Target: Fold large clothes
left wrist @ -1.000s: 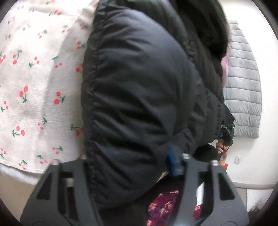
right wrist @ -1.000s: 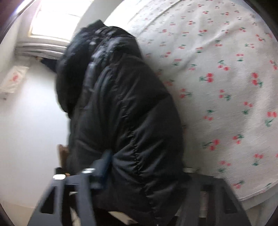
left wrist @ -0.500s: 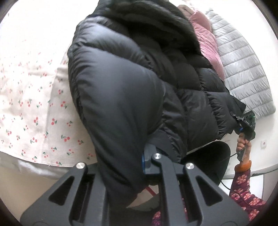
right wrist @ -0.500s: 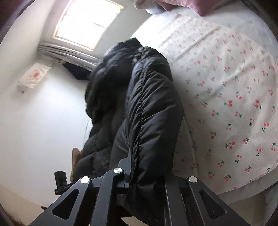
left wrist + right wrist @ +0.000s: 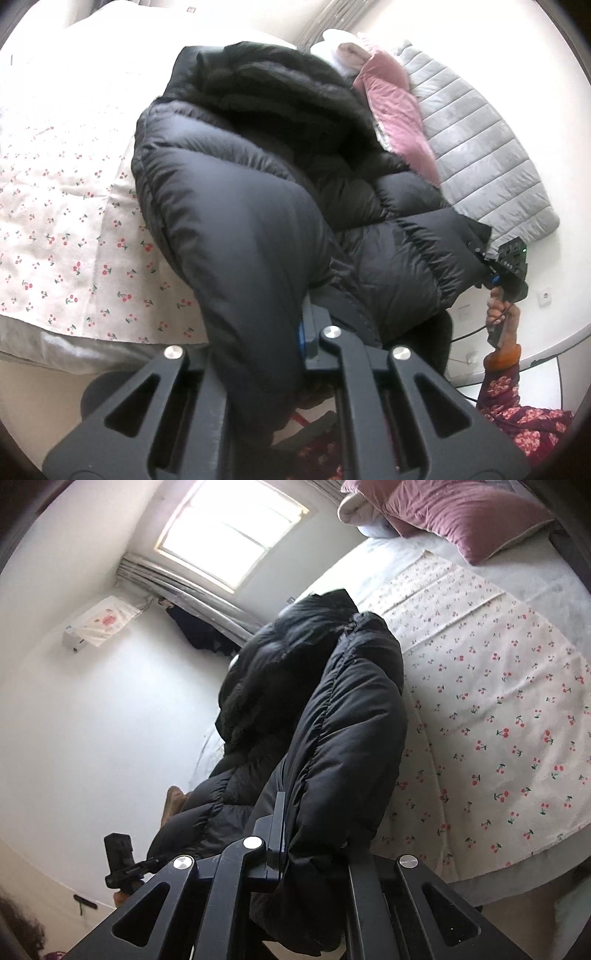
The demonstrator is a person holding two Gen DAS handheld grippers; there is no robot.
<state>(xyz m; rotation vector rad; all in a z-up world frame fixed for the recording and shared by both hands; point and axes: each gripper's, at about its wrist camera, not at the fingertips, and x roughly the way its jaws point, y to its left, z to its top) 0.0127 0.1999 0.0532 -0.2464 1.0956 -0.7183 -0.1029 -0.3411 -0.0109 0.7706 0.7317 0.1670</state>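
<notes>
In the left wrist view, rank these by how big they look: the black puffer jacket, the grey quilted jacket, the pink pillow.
1. Black puffer jacket: fills the middle of the frame, though it hangs close to the camera, which inflates it.
2. Grey quilted jacket: farther off on the bed.
3. Pink pillow: smallest, partly hidden behind the black jacket.

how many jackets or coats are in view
2. The black puffer jacket hangs pinched between both grippers, over the cherry-print sheet. A grey quilted jacket lies flat behind it. More could be hidden under the black one.
</notes>
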